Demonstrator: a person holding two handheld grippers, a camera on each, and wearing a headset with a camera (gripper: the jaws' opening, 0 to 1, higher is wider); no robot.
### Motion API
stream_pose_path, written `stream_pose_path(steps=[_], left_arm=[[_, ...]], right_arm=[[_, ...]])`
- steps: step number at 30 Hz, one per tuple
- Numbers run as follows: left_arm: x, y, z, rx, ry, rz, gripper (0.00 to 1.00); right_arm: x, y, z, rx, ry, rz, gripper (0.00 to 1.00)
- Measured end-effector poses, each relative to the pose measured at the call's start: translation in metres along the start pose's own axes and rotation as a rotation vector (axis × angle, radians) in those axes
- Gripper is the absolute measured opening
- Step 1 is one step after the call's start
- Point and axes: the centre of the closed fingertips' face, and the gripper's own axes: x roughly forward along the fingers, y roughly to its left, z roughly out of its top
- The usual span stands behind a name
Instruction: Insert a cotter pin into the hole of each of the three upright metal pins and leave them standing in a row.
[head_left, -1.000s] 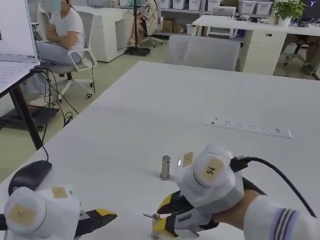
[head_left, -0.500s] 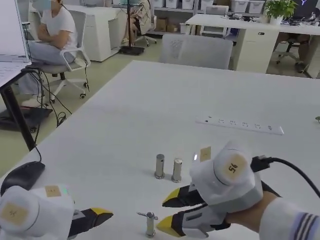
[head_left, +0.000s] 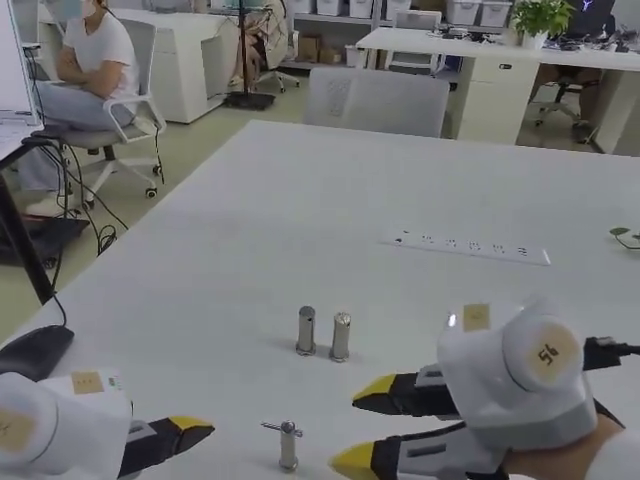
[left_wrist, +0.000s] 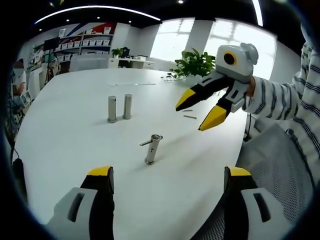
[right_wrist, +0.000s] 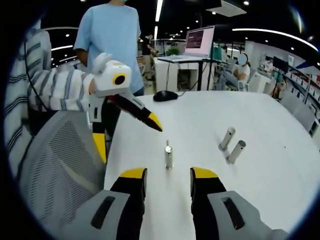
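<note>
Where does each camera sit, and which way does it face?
Head view: on the headset, looking down at the table; both grippers show low.
Left gripper view: on the left gripper, own jaws below, facing the right gripper and sleeve.
Right gripper view: on the right gripper, facing the left.
Shared: the cotter-pinned metal pin.

The right claw has its yellow-tipped jaws apart, with nothing between them. Just ahead of the gap a metal pin stands upright on the white worktop, with a thin cotter pin showing at its top. Farther ahead and to the claw's right, a second pin and a third pin stand side by side. Ahead to the left, the left claw hangs near the worktop's edge with its jaws spread wide, on an arm in a striped sleeve.
</note>
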Motion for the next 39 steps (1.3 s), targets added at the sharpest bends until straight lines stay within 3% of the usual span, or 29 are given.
stream_pose_path(steps=[10, 16, 26, 39], left_arm=[[0.001, -0.001, -0.001, -0.007, 0.001, -0.01, 0.91], [0.001, -0.001, -0.002, -0.01, 0.005, -0.015, 0.91], [0.002, -0.003, -0.001, -0.011, 0.003, -0.022, 0.91], [0.003, -0.006, 0.0, -0.006, 0.008, -0.029, 0.91]], right_arm=[[-0.017, -0.005, -0.009, 0.059, -0.033, -0.061, 0.4], [-0.024, -0.017, -0.01, 0.079, -0.043, -0.096, 0.42], [-0.03, -0.048, 0.008, 0.029, -0.043, -0.13, 0.43], [-0.02, -0.078, 0.034, -0.028, -0.055, -0.136, 0.43]])
